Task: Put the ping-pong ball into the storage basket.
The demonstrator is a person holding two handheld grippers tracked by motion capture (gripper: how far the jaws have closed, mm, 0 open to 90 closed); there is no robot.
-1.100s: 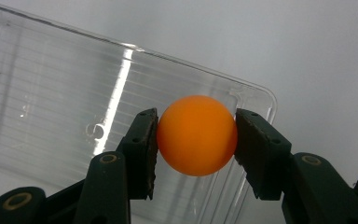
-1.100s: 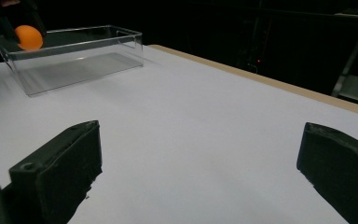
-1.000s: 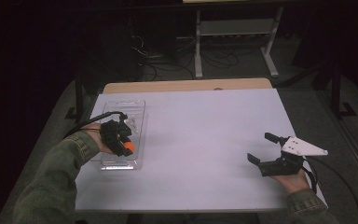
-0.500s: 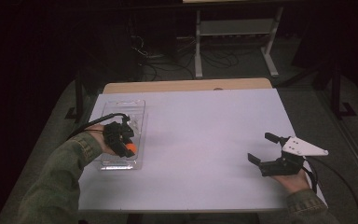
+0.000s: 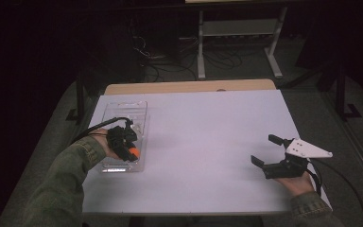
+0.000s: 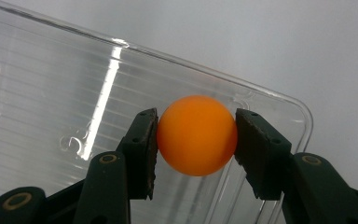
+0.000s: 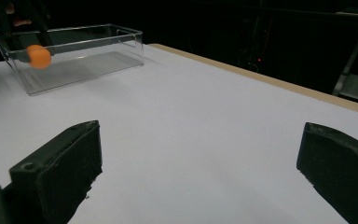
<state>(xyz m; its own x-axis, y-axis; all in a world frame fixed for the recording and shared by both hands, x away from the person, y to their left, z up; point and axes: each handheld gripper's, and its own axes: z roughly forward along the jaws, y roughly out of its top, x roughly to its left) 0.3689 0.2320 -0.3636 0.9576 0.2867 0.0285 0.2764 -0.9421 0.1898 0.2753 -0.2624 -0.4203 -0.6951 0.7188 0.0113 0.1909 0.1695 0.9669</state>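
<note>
Left gripper [image 6: 196,135] clamps an orange ball [image 6: 196,135] over the clear plastic bin [image 5: 123,113] at table's left, apparently inside; right gripper [image 5: 269,156] gapes idle; a bounce out is possible on release.

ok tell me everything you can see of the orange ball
The orange ball is small, round, smooth and matte, like a plastic table-tennis ball, unmarked and undented. The left gripper is shut on it, one black pad pressing each side. It hangs over the near right corner of the clear plastic box on the white table, touching nothing else.
</note>
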